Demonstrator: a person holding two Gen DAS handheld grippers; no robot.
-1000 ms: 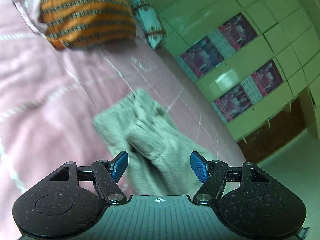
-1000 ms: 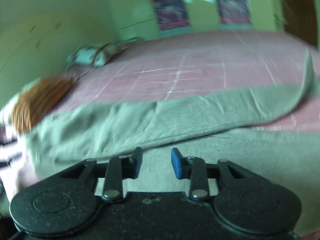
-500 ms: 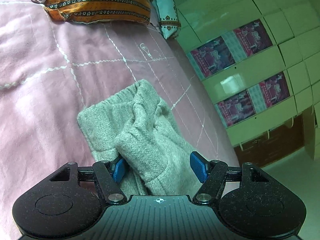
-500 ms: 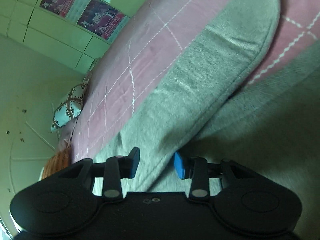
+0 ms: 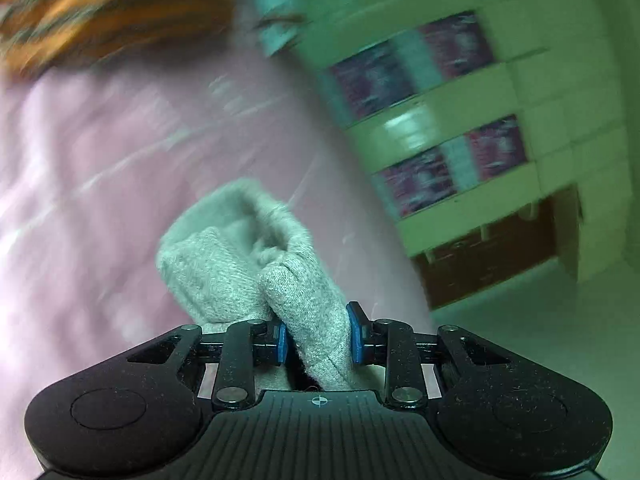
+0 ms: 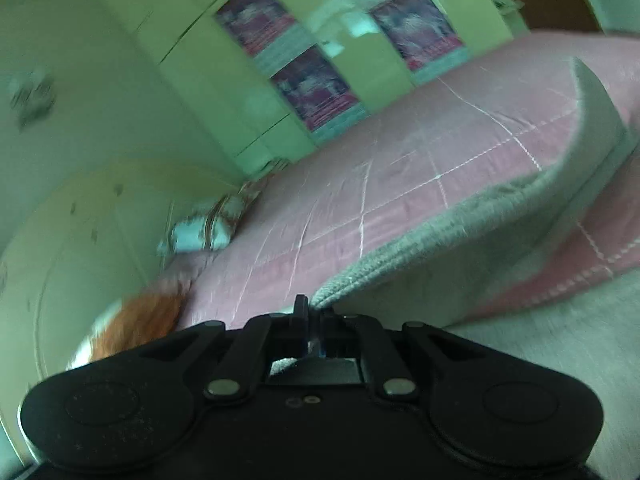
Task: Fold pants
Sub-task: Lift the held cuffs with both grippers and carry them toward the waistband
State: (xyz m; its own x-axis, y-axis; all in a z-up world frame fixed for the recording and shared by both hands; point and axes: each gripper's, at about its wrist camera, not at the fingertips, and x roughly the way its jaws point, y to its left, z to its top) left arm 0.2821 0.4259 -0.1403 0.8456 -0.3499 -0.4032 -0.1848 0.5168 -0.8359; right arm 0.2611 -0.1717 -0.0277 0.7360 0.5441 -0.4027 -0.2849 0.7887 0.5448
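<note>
The grey knit pants (image 5: pixel 248 264) lie bunched on the pink bed sheet (image 5: pixel 100 184). My left gripper (image 5: pixel 318 336) is shut on a thick fold of the pants, with the blue pads pressed into the cloth on both sides. In the right wrist view the pants (image 6: pixel 500 208) stretch away as a long grey band lifted off the sheet (image 6: pixel 380 184). My right gripper (image 6: pixel 316 316) is shut on the near edge of that band. The view is blurred by motion.
An orange striped pillow (image 5: pixel 100 8) and a small teal cushion (image 5: pixel 276 12) lie at the head of the bed; both show in the right wrist view (image 6: pixel 140 324) (image 6: pixel 204 228). A green tiled wall with posters (image 5: pixel 432 92) runs along the far side. The floor (image 5: pixel 540 328) lies past the bed edge.
Both grippers have closed on the pants. The left one went from open around the fold to clamped on it, and the right one pinched the edge. Both views now blur with movement.
</note>
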